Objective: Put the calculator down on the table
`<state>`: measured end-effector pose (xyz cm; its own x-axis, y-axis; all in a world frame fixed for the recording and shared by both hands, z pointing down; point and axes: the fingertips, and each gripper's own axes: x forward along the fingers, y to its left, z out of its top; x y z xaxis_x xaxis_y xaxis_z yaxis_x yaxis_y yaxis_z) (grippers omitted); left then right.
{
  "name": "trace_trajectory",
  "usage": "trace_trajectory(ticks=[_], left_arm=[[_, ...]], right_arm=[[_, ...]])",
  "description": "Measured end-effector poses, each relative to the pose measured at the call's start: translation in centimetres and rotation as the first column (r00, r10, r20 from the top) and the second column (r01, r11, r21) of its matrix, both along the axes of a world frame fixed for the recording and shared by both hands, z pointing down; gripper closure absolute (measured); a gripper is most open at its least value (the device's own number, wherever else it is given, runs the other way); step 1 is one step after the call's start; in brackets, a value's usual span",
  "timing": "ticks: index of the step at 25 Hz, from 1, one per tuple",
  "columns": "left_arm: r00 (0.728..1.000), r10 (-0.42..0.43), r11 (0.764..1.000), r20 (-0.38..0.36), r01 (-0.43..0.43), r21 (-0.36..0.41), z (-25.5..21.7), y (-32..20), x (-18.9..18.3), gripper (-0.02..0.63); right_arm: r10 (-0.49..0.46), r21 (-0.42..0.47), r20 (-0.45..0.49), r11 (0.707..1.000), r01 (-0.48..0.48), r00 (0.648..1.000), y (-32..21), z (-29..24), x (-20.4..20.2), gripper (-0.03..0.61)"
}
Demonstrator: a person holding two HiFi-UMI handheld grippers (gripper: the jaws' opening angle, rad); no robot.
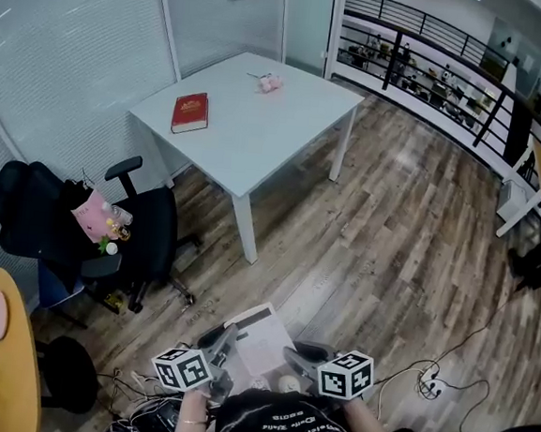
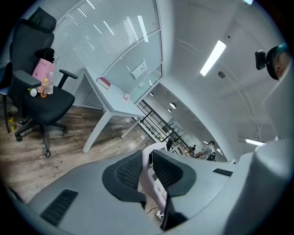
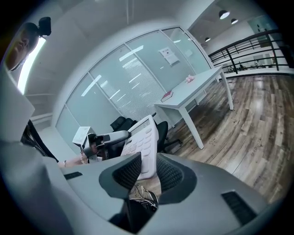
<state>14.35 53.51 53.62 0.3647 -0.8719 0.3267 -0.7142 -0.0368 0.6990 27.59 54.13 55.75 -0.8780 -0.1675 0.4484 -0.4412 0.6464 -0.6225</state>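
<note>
Held in the air, face up, by both grippers: the white calculator (image 1: 261,343). Pinched at its left edge by the left gripper (image 1: 226,338), jaws closed to a narrow gap with the thin side of the calculator (image 2: 148,181) filling it. Clamped at its right edge by the right gripper (image 3: 148,159), jaws a little wider, pressing on the keyed face and the back. Over wood floor (image 1: 390,249), touching no surface. Well ahead of both grippers and apart from them, the white table (image 1: 249,138), with a red book (image 1: 190,112) and a small pink thing (image 1: 270,84) on top. Ahead and left of the left gripper, a black office chair (image 1: 147,228).
</note>
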Motion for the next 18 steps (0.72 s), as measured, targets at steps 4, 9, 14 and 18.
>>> trace_trajectory(ticks=[4,9,14,18], left_arm=[[1.0,0.005,1.0,-0.016,-0.005,-0.008,0.8,0.2,-1.0,0.535],[1.0,0.019,1.0,0.012,-0.019,-0.016,1.3,-0.3,-2.0,0.535],[1.0,0.01,0.999,0.004,-0.01,-0.045,2.0,-1.0,-3.5,0.535],[1.0,-0.016,0.998,-0.001,0.016,-0.054,2.8,-3.1,-4.5,0.535]], right_arm=[[0.015,0.0,0.009,1.0,-0.015,1.0,0.2,0.5,-0.9,0.466],[0.044,-0.009,0.03,0.999,-0.044,0.999,-0.2,1.4,-1.9,0.465],[0.02,-0.014,0.011,1.0,-0.02,1.0,-1.2,2.1,-3.5,0.465],[-0.022,-0.013,0.003,1.0,0.022,1.0,-3.8,2.9,-4.5,0.465]])
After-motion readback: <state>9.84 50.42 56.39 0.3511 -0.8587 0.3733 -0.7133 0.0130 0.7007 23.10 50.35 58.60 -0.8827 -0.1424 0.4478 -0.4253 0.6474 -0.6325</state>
